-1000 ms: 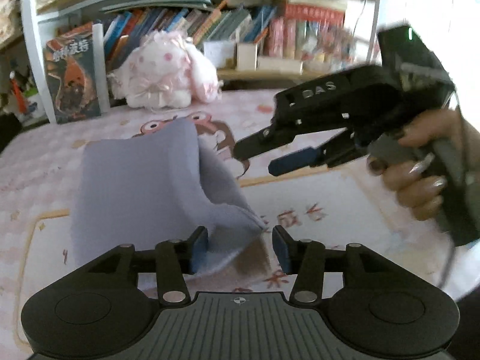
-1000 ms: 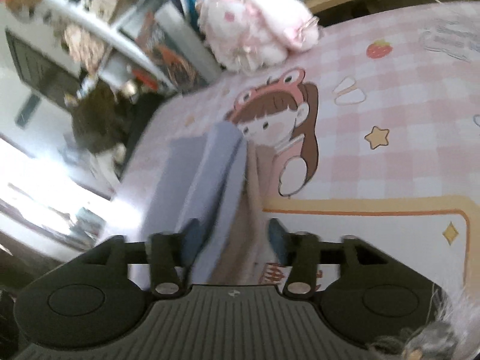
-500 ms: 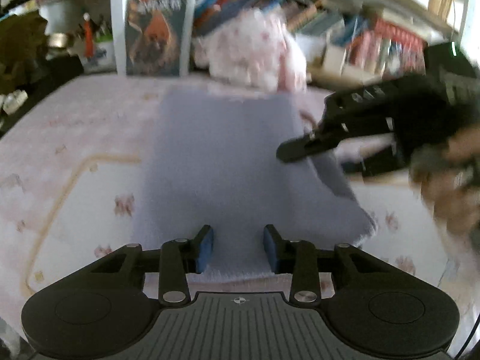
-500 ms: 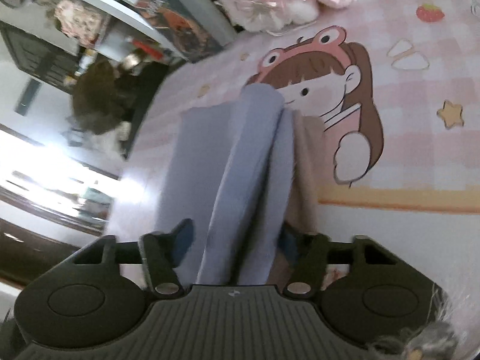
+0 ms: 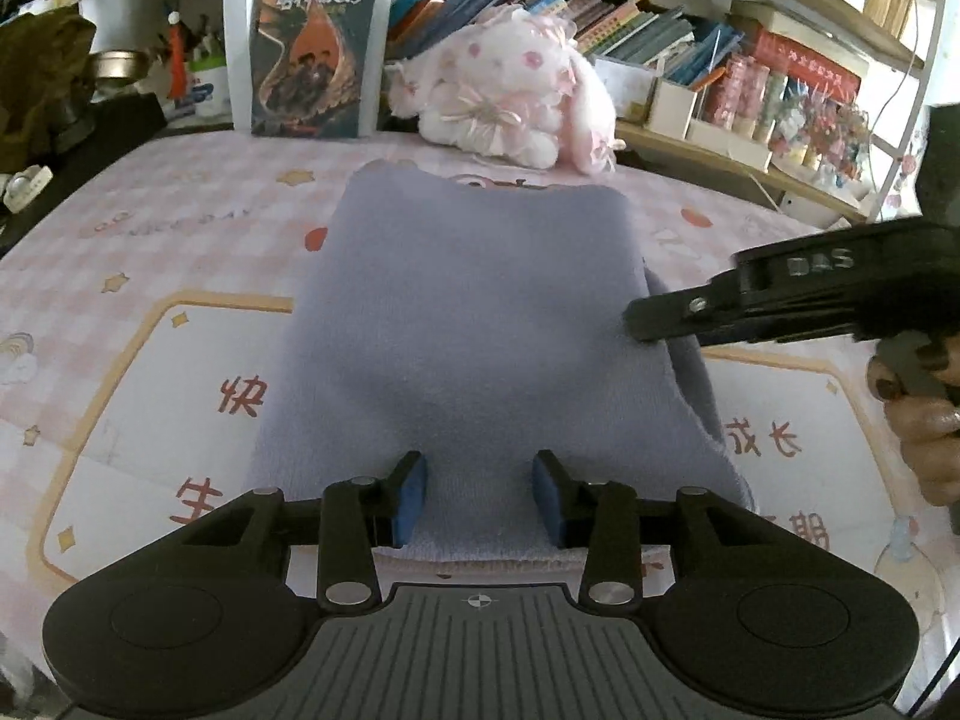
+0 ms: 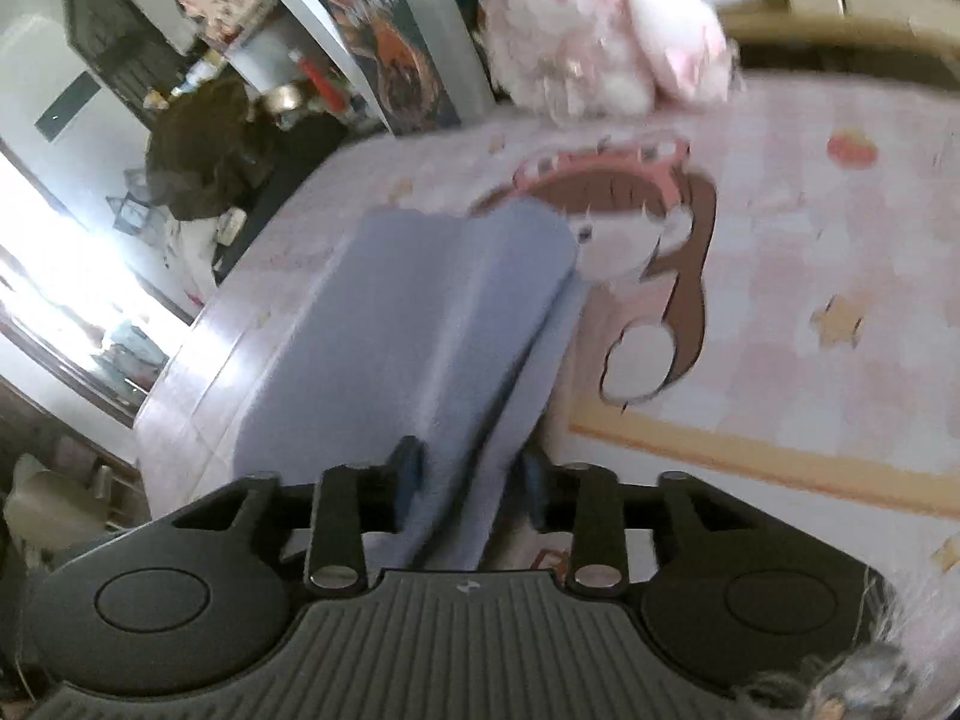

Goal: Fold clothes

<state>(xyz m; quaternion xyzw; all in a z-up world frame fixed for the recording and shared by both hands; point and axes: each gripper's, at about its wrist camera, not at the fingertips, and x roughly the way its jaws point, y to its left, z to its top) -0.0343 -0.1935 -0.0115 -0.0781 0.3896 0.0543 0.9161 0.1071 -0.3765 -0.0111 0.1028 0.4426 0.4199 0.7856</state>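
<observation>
Cloth [image 5: 480,324] flat under spread left gripper [image 5: 480,495]; right wrist view shows right gripper [image 6: 468,471] straddling its fold.

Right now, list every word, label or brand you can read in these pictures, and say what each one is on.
"哈利·波特": cover of the upright book on the shelf.
"DAS", seen upside down: side of the right gripper.
"快" and "生": printed bed sheet, left of the lavender garment.
More red characters on the sheet, right of the garment: upside down, not legible.
Spines of the shelf books: too small.
Right wrist view: too blurred to read.
</observation>
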